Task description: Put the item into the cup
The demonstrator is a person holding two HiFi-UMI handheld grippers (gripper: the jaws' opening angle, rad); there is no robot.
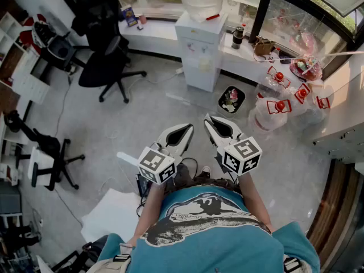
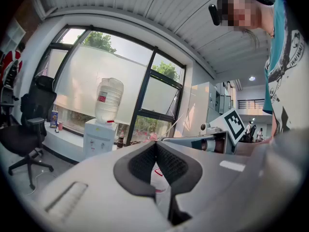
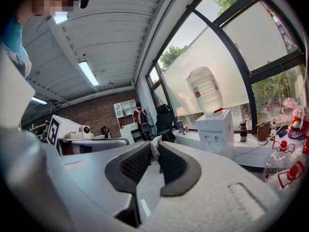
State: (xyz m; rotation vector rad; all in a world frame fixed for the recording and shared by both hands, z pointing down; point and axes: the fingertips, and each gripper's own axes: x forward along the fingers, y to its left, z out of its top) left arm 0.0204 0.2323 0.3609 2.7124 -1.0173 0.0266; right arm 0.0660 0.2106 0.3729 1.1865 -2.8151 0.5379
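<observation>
I stand over a grey floor with both grippers held out in front of my chest. In the head view my left gripper (image 1: 189,128) and right gripper (image 1: 208,118) point forward side by side, about a hand's width apart. The left gripper (image 2: 155,145) has its dark pads pressed together with nothing between them. In its own view the right gripper (image 3: 154,148) pinches a small whitish item (image 3: 155,146) at the very tips. I cannot make out what the item is. No cup shows close to either gripper.
Straight ahead a white water dispenser (image 1: 199,44) stands against a window counter (image 1: 153,30), where a dark flask (image 1: 238,37) sits. A black bin (image 1: 231,99) and empty water jugs (image 1: 272,111) lie to the right. A black office chair (image 1: 108,56) is at left, and white sheets (image 1: 114,215) lie by my feet.
</observation>
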